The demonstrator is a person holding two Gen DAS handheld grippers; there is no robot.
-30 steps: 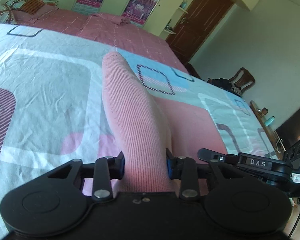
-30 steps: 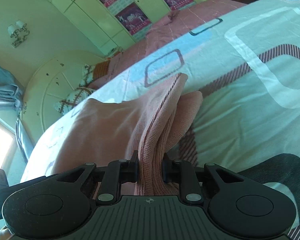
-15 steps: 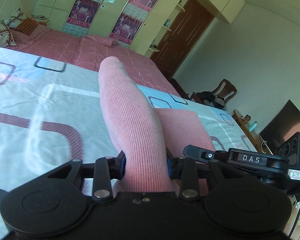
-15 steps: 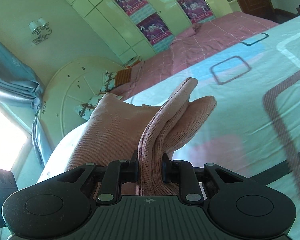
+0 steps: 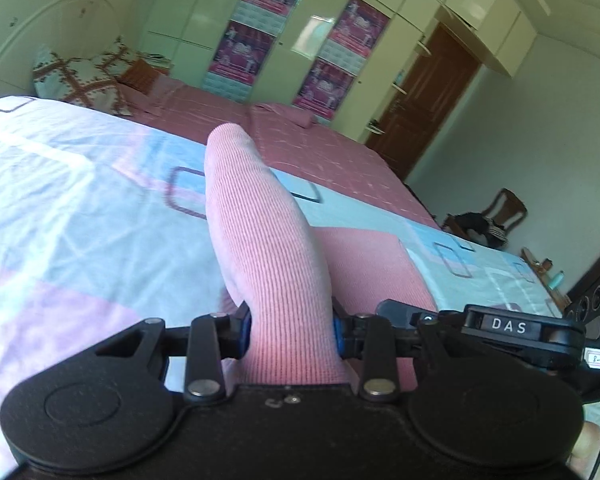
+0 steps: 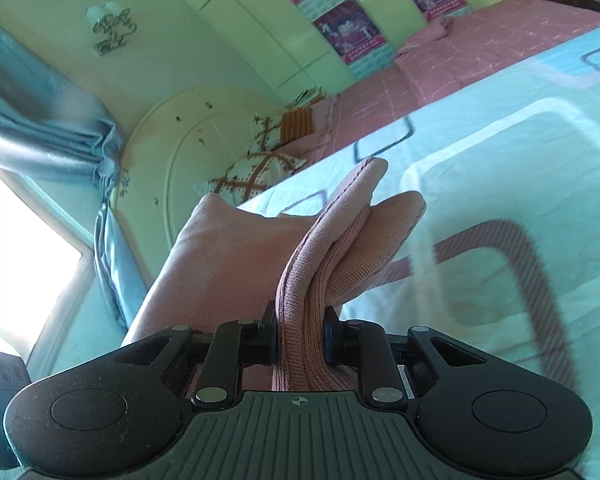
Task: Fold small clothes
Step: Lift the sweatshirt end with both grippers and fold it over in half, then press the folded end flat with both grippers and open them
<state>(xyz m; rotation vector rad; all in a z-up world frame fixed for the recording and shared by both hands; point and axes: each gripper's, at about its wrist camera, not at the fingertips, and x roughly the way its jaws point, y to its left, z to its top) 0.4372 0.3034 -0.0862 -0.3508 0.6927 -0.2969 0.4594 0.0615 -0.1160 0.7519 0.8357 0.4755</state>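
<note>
Pink garment (image 5: 268, 248) lower end hidden behind gripper bodies; bedspread (image 6: 500, 184) motion-blurred

My left gripper (image 5: 292, 328) has the garment (image 5: 260, 240) between its fingers (image 5: 242, 330), cloth rising ahead of them above the bed (image 5: 80, 208). My right gripper (image 6: 300, 336) pinches another edge; pillows (image 6: 256, 168) lie beyond, wardrobe (image 5: 300, 40) behind the bed.

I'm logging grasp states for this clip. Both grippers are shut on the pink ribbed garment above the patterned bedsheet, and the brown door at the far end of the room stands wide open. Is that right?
Not quite. In the left wrist view the brown door is closed, not wide open. The rest holds: the left gripper and the right gripper are each shut on the pink ribbed garment above the patterned bedsheet.
</note>
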